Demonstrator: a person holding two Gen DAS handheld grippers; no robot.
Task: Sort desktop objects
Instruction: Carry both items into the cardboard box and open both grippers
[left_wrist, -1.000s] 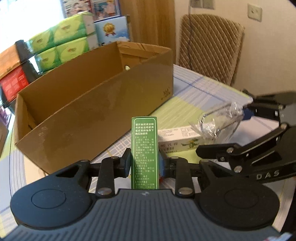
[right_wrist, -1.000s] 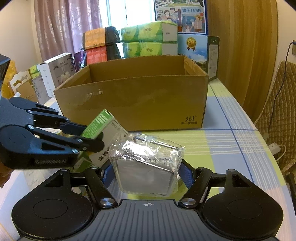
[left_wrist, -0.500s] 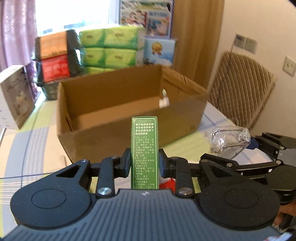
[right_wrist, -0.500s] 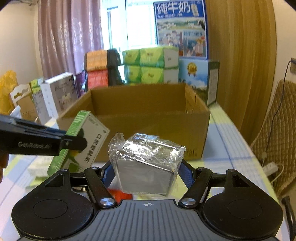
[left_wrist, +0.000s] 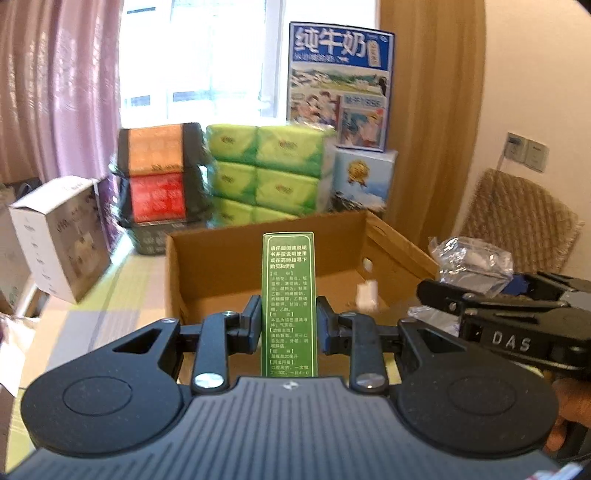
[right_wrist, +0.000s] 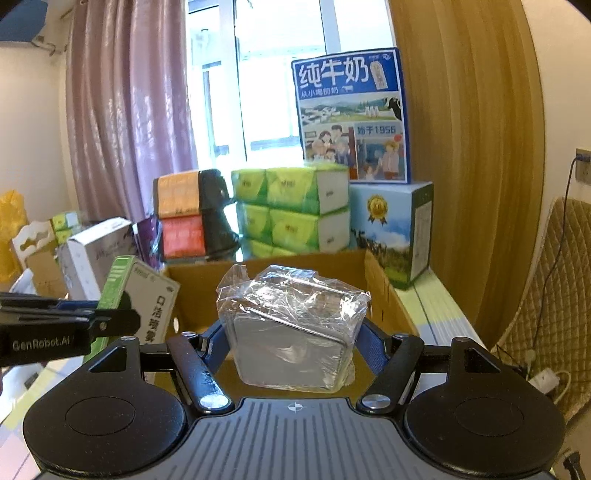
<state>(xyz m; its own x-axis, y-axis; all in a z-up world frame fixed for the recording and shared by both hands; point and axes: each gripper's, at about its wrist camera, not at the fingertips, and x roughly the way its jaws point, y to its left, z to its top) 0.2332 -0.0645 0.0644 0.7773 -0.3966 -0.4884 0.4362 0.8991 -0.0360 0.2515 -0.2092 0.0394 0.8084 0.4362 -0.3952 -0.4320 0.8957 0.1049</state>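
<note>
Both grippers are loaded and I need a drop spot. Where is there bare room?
The cardboard box floor looks mostly bare, apart from a small white scrap near its right wall. A bare tabletop strip runs right of the box. Behind it is crowded: tissue packs, milk cartons.

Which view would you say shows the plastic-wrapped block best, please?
The right wrist view: the wrapped block sits centre frame, clamped in the right tongs, its grey face and crinkled wrap plain. The left wrist view catches only its wrap at the right edge, above the tongs.
</note>
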